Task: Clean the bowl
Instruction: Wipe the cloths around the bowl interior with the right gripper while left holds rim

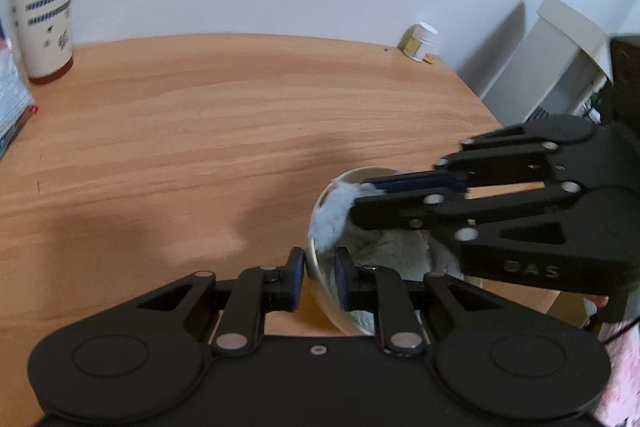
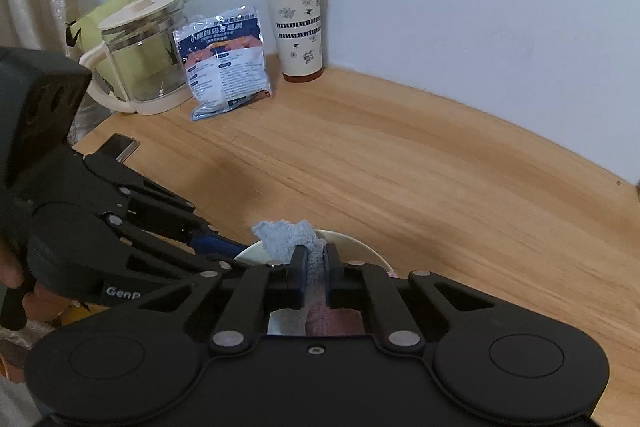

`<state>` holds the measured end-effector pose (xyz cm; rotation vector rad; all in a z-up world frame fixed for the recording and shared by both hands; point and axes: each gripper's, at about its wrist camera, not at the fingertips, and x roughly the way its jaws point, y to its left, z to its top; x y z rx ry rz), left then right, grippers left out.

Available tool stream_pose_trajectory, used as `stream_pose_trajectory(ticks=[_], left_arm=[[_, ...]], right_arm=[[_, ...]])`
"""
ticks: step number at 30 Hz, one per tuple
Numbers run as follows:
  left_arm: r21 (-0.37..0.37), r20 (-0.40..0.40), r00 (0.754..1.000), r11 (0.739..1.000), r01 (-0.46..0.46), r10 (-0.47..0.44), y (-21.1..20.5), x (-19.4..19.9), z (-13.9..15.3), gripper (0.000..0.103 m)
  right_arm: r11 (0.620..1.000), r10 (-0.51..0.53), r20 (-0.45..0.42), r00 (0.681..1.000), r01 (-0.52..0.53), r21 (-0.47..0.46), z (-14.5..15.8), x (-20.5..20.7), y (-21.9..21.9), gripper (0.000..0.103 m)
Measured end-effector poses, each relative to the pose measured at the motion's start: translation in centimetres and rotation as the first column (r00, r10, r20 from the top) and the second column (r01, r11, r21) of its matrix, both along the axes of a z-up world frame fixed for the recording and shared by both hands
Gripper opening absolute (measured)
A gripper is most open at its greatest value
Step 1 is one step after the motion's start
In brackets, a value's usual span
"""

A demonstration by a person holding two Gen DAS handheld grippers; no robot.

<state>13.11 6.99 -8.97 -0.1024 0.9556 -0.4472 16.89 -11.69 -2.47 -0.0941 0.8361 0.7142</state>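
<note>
Near the bottom of the left wrist view, the rim of the bowl (image 1: 320, 259) is pinched between the two fingers of the left gripper (image 1: 320, 273), one finger outside the wall and one inside. The bowl is seen on the wooden counter (image 1: 200, 147), close to its front edge. From the right, the right gripper (image 1: 358, 197) is reached into the bowl, and a fluffy blue cloth (image 1: 332, 215) is held tight at its tips and pressed against the inner wall. A tall cup (image 1: 40, 7) with a red lid is seen far back on the left, and a small white jar (image 1: 420, 41) far back by the wall.

Low in the right wrist view, the cloth (image 2: 288, 237) is squeezed between the nearly closed fingers of the right gripper (image 2: 315, 263), over the bowl (image 2: 360, 247). The left gripper (image 2: 224, 247) is seen coming in from the left, at the bowl's rim. Back by the wall, a glass kettle (image 2: 140, 55), a blue and white packet (image 2: 226, 61) and the tall cup (image 2: 298, 23) are lined up. A phone (image 2: 120, 146) is laid flat near the counter (image 2: 400, 167) edge.
</note>
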Motion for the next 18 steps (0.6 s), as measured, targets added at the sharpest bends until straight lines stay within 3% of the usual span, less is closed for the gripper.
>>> stream_pose_trajectory(ticks=[14,17,18], left_arm=[[0.026,0.013,1.0,0.999,0.026,-0.026,-0.3,-0.1,0.1,0.015],[0.023,-0.012,1.0,1.0,0.004,-0.003,-0.1,0.1,0.1,0.023],[0.021,-0.021,1.0,1.0,0.0,0.0,0.0,0.2,0.1,0.023]], right_arm=[[0.992,0.061,-0.042,0.997,-0.065,-0.104,-2.2,1.1,1.7,0.01],[0.982,0.109,-0.025,0.994,-0.111,-0.155,-1.5,0.7,1.6,0.016],[0.974,0.136,-0.009,0.991,-0.136,-0.182,-0.9,0.3,1.4,0.024]])
